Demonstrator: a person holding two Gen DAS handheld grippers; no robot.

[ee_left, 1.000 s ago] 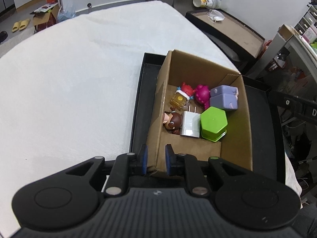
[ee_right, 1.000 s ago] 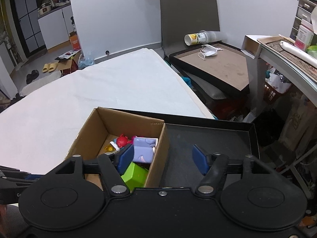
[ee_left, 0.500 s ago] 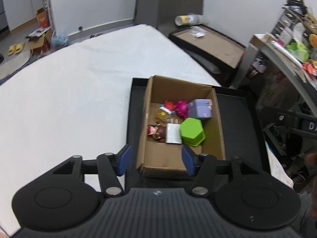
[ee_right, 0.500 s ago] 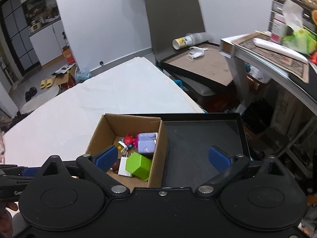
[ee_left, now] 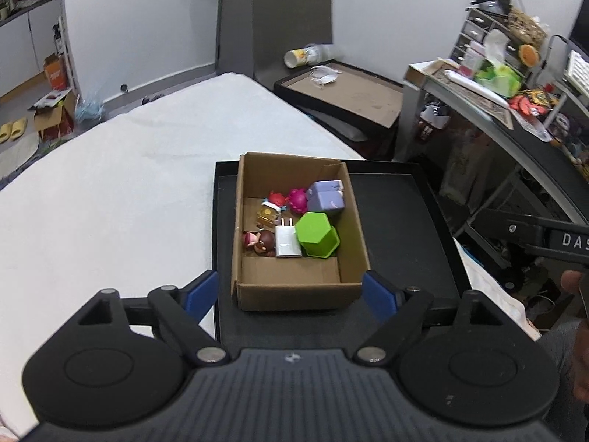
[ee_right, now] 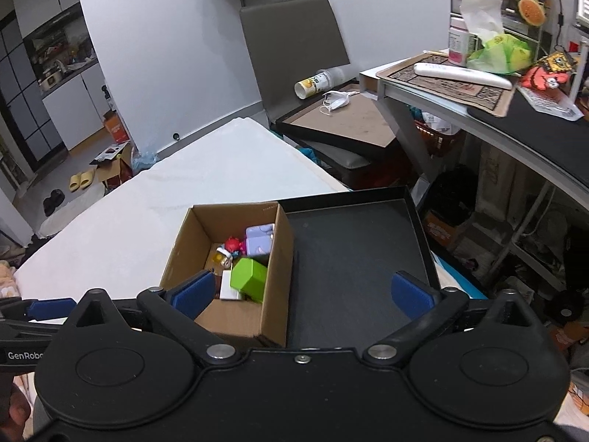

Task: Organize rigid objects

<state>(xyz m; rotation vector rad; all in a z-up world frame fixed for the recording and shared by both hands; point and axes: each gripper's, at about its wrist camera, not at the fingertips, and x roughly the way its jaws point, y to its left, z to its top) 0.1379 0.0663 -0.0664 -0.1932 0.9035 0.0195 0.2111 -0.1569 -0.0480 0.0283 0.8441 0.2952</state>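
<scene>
A cardboard box [ee_left: 254,291] stands in the left part of a black tray [ee_left: 397,228] on the white bed. It holds a green hexagonal block [ee_left: 316,234], a white charger [ee_left: 288,244], a purple cube [ee_left: 325,196], a pink toy [ee_left: 297,200], a red toy [ee_left: 274,197], a yellow toy [ee_left: 267,214] and a brown figure [ee_left: 263,241]. My left gripper [ee_left: 291,294] is open and empty, raised in front of the box. My right gripper [ee_right: 303,293] is open and empty, above the box [ee_right: 274,258] and tray [ee_right: 353,250].
The white bed [ee_left: 110,191] spreads left and behind. A framed board [ee_right: 346,118] with a face mask and a tipped cup [ee_right: 313,83] lies beyond the bed. A cluttered desk [ee_right: 489,99] stands at the right. Boxes and slippers lie on the floor at the far left.
My left gripper let go of the box's near wall, opened wide and pulled back and up. My right gripper opened wider and rose too. The box stays in the tray.
</scene>
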